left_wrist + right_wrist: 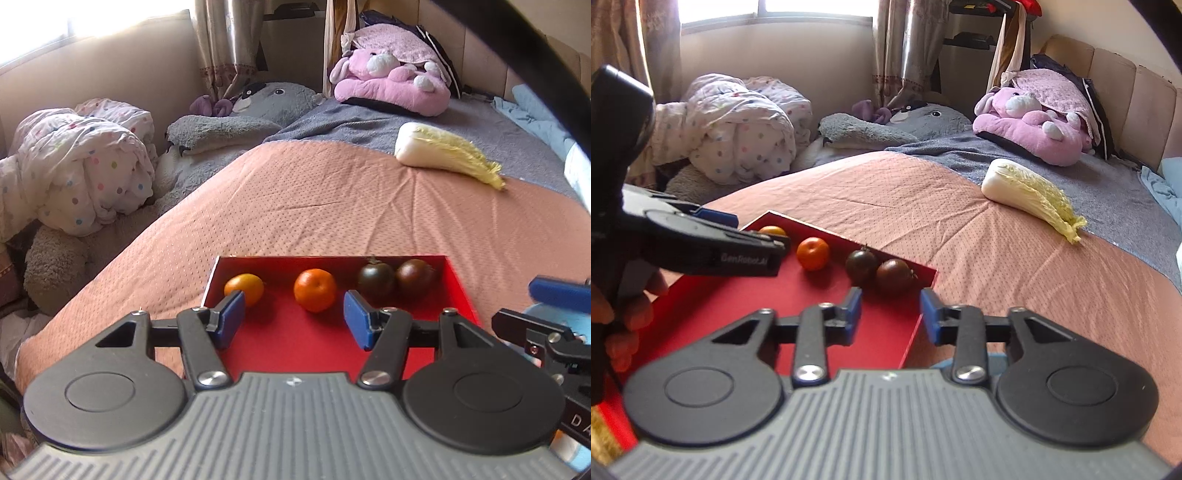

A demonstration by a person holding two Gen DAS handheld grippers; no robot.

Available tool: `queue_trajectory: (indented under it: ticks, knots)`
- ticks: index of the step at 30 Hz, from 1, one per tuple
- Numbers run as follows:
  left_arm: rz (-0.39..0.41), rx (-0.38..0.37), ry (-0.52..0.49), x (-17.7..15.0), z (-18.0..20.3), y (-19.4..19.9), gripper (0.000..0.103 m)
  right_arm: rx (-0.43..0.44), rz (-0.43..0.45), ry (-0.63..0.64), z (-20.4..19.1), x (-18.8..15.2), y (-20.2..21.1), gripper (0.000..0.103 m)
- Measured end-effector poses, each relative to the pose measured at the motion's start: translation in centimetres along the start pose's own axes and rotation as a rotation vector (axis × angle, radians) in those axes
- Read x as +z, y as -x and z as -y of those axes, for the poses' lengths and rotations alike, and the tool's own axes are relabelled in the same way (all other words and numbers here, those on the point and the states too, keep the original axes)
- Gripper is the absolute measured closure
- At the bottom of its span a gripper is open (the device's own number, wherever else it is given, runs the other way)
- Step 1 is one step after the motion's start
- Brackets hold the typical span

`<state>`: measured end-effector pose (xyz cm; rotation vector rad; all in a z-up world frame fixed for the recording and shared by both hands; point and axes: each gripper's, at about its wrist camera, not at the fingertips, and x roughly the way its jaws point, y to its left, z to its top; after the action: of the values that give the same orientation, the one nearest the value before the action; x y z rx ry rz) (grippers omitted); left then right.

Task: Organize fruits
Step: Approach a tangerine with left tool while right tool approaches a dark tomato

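Nearest, the left gripper (294,318) hangs wide open and empty over the shallow red cardboard tray (463,286), while the right gripper (890,314), likewise parted and holding nothing, straddles the tray's right wall. Along the tray's far wall sit a yellow-orange citrus (244,288), a round orange mandarin (315,290) and two dark purple-brown tomatoes (395,281), so sorting seems mostly done. Beyond, a pale napa cabbage (1030,195) lies on the pink bedspread (1015,266), probably calling for a reach next.

Daylight floods through an overexposed, blown-out window (775,13) behind the bed, casting soft shadows beneath fruit. Fisheye distortion bends the edges; the near grey ribbed hand-held gripper (890,314) body is blurred.
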<state>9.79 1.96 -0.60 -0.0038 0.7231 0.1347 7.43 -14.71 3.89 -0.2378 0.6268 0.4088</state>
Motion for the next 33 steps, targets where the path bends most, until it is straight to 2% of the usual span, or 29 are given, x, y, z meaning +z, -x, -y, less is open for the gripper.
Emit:
queue_trajectory:
  ticks: [8, 13, 19, 33]
  knots:
    - [-0.049, -0.038, 0.015, 0.2, -1.8, -4.7, 0.038, -0.028, -0.039, 0.043, -1.4, 0.7, -4.4, 0.056]
    - [-0.060, -0.068, 0.011, -0.2, -1.9, -6.3, 0.038, -0.055, -0.081, 0.034, -0.9, 0.9, -6.7, 0.056]
    - [-0.073, -0.095, 0.054, 0.2, -2.0, -8.1, 0.038, -0.053, -0.118, 0.060, -0.6, 1.4, -9.0, 0.056]
    - [-0.105, -0.093, 0.115, 1.1, -1.2, -9.6, 0.038, -0.021, -0.202, 0.105, -0.7, 1.3, -12.3, 0.055]
